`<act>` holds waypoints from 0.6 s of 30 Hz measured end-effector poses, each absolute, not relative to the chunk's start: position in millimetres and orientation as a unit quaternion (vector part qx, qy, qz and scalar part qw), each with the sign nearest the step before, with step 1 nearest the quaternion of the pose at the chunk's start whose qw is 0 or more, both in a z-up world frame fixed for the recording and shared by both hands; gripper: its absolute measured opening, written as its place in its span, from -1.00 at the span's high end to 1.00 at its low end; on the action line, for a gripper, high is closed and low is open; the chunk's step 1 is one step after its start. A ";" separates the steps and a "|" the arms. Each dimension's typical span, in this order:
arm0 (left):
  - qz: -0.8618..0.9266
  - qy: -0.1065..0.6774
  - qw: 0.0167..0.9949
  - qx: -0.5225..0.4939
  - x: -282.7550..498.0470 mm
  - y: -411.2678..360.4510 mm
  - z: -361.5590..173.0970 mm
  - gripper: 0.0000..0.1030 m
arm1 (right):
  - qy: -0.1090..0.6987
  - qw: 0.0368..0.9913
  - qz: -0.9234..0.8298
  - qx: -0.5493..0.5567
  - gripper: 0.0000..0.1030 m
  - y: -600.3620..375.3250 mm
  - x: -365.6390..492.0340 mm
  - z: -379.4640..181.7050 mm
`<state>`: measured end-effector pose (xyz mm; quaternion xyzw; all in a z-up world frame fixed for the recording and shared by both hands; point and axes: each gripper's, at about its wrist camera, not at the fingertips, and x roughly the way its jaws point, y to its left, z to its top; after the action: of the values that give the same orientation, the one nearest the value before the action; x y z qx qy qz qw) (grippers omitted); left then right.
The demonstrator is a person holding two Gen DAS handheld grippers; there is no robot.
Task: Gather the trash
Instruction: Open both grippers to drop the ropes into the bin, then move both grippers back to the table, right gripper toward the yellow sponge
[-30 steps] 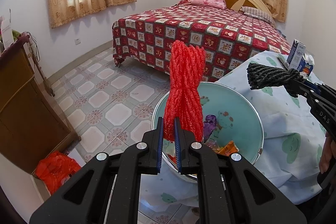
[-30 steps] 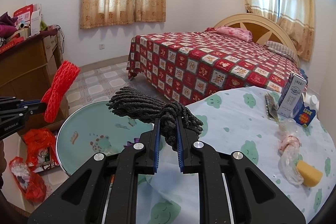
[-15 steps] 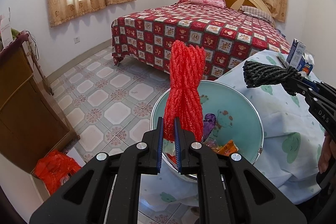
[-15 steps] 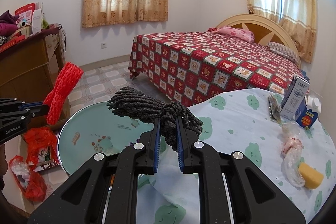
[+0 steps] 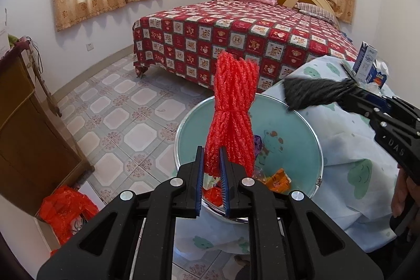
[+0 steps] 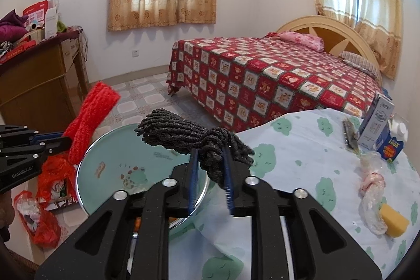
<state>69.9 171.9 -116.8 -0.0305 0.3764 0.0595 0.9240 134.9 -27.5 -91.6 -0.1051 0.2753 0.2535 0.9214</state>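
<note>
- The left hand-held gripper [image 5: 212, 169] has its jaws pressed in on the lower end of a red foam-net bundle [image 5: 233, 109]. The bundle stands upright from the pinch, directly above the teal basin [image 5: 299, 122].
- The bundle looks very light and springy. It is tied in at a waist about halfway up, and the pinch sits below that waist. I judge it would squash rather than slip, so a light squeeze is enough.
- The teal basin already holds wrappers, among them an orange packet [image 5: 277, 179], so it seems to serve as the trash container. It sits at the edge of the cloth-covered surface [image 6: 302, 148].
- The right hand-held gripper [image 6: 210, 169] is clamped on the knotted middle of a dark grey cord bundle [image 6: 183, 133]. The loose strands fan out to the left over the basin's rim.
- That bundle looks soft and floppy. The knot is the firmest place to hold, and the free ends will probably trail on release.
- Further right on the surface lie a crumpled clear plastic bag [image 6: 372, 190], touching a yellow sponge [image 6: 393, 221], and beyond them a blue-and-white carton [image 6: 378, 122]. The thin bag would likely need a gathered fold to grip.
</note>
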 end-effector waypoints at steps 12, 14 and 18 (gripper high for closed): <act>0.056 0.376 0.924 -0.029 69.3 167.7 -118.4 0.06 | 0.278 0.925 0.241 -0.097 -0.06 -40.1 134.3 -96.2; 0.058 0.379 0.923 -0.030 68.8 168.3 -119.3 0.00 | 0.275 0.928 0.233 -0.097 -0.10 -49.4 132.2 -95.5; 0.071 0.384 0.920 -0.031 70.5 170.4 -123.1 -0.24 | 0.278 0.935 0.197 -0.096 -0.14 -84.6 134.4 -97.6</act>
<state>70.5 170.4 -123.1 -0.0307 0.3841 0.0710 0.9201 134.4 -84.6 -97.6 -0.0965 0.2780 0.1975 0.9351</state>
